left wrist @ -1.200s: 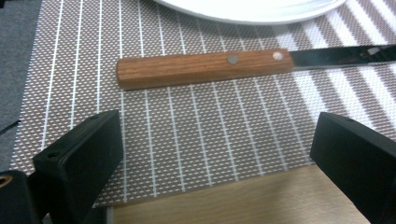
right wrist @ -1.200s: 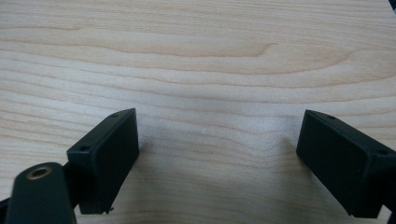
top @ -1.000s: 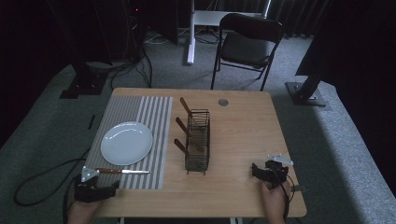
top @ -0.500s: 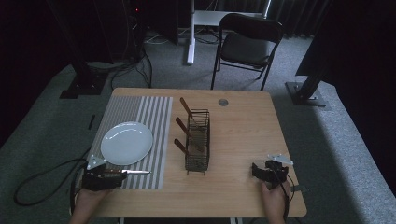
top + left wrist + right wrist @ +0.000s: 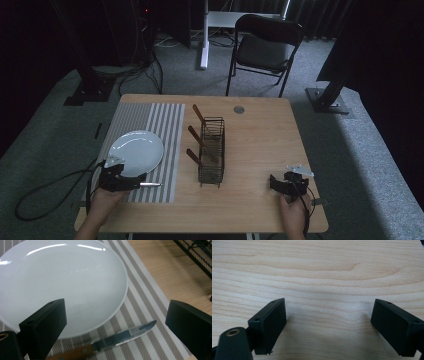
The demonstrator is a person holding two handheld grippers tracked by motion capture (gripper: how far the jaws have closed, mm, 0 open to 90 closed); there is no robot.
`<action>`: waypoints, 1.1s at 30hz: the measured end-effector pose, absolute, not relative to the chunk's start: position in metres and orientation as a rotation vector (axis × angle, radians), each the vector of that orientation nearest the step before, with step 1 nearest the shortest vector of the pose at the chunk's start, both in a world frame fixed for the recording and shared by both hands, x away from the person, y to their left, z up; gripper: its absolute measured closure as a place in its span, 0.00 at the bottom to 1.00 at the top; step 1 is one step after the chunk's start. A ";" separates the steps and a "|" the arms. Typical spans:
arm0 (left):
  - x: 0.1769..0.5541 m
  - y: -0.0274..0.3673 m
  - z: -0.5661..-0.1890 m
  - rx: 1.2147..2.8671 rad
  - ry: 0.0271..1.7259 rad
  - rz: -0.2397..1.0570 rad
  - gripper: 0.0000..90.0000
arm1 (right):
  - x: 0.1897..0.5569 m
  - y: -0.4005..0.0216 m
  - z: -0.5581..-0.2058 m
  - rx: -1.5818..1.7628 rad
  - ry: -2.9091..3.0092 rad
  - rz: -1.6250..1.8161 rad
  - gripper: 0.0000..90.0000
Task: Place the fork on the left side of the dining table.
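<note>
Left gripper (image 5: 115, 322), released, straddles the knife (image 5: 110, 341) beside the plate (image 5: 60, 282).

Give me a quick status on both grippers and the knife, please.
Left gripper open over knife, not gripping. Knife flat on striped placemat beside white plate. Right gripper open, idle on table.

No words, labels, brands or numbers can be read anywhere; the knife (image 5: 120, 339) blade bears a small dark mark (with a blue spot), too blurred to read.
</note>
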State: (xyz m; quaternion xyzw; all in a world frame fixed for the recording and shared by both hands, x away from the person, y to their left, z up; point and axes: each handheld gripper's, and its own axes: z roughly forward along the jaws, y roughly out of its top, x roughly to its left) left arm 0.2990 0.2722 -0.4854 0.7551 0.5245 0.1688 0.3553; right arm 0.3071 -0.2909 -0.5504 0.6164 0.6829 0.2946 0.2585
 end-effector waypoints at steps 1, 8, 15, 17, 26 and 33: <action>0.301 0.271 -0.485 1.959 1.351 0.431 0.04 | 0.307 -0.291 -0.550 1.671 1.851 0.799 0.14; 0.315 0.259 -0.477 1.965 1.323 0.419 0.04 | 0.307 -0.291 -0.550 1.671 1.851 0.799 0.14; 0.328 0.248 -0.467 1.999 1.249 0.426 0.04 | 0.307 -0.291 -0.550 1.671 1.851 0.799 0.14; 0.331 0.247 -0.464 1.989 1.233 0.414 0.04 | 0.307 -0.291 -0.550 1.671 1.851 0.799 0.14; 0.353 0.234 -0.446 1.996 1.187 0.433 0.04 | 0.307 -0.291 -0.550 1.671 1.851 0.798 0.14; 0.369 0.224 -0.433 1.974 1.172 0.431 0.04 | 0.307 -0.291 -0.550 1.671 1.851 0.799 0.14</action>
